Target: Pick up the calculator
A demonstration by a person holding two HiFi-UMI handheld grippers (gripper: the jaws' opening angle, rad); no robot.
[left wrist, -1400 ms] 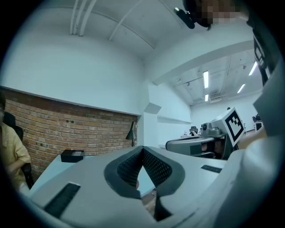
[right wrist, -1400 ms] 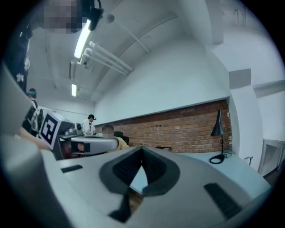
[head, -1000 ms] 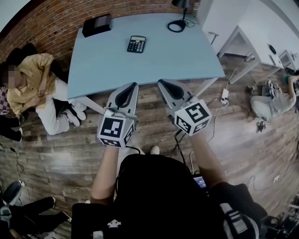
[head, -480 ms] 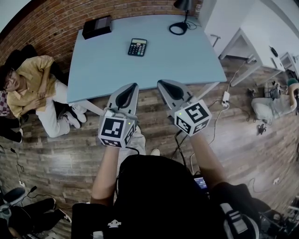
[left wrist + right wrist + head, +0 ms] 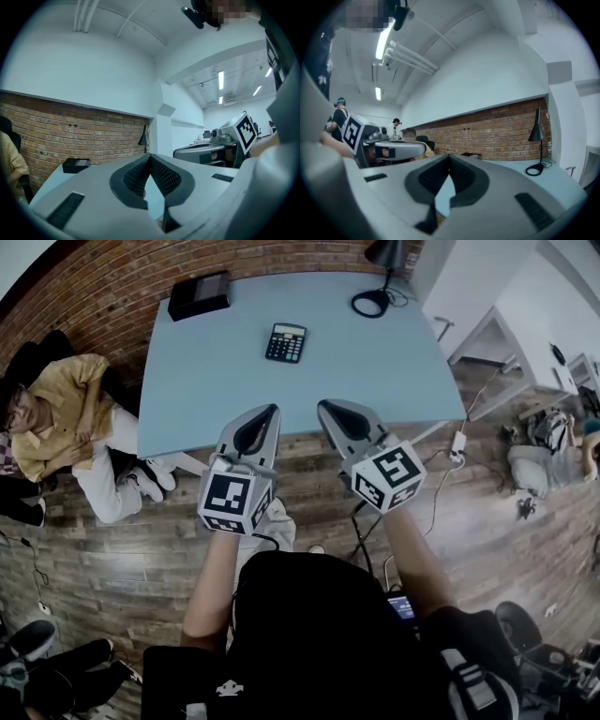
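Since the left gripper (image 5: 271,410) and right gripper (image 5: 324,406) were clenched empty, one should be opened before the calculator (image 5: 285,342) at twelve o'clock was reached.

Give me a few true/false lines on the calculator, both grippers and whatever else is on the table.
The calculator lies on the table, untouched. True.
The left gripper holds the calculator. False: it is shut on nothing.
The right gripper is open. False: it is shut and empty.
The lamp stands at the table's far right corner. True.
The box sits beside the lamp. False: it is at the far left corner.
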